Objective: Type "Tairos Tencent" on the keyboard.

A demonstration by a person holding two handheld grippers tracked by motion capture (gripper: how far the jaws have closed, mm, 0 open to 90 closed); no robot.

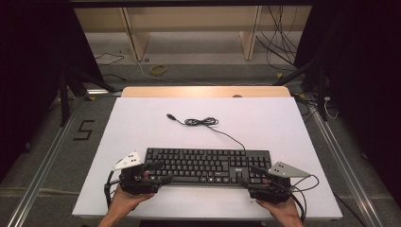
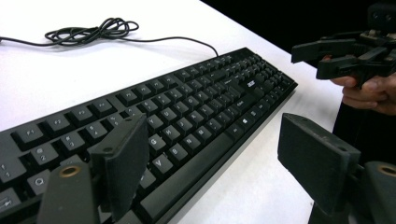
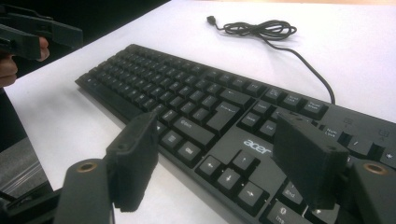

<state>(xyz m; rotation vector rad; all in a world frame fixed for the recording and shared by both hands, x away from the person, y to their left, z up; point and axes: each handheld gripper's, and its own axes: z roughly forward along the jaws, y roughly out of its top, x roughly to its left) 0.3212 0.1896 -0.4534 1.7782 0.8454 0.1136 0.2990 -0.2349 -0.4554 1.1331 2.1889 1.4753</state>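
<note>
A black Acer keyboard [image 1: 208,165] [image 2: 196,107] [image 3: 187,98] lies flat near the front of the white tabletop [image 1: 142,127]. Its cable [image 1: 203,122] [image 2: 93,30] [image 3: 261,28] sits coiled behind it, with the USB plug [image 1: 169,115] loose. My left gripper [image 1: 160,172] [image 2: 212,126] is open at the keyboard's left front corner, one jaw over the keys and the other over the table in front. My right gripper [image 1: 249,176] [image 3: 215,128] is open at the right end, jaws astride the arrow keys. Each gripper view also catches the other gripper farther off: right [image 2: 336,56], left [image 3: 42,32].
A wooden strip [image 1: 203,91] borders the table's far edge. Beyond it are wooden shelf legs [image 1: 137,38] and loose floor cables [image 1: 283,42]. Metal rails [image 1: 47,156] run along both sides, and a "5" mark [image 1: 84,129] is on the floor at left.
</note>
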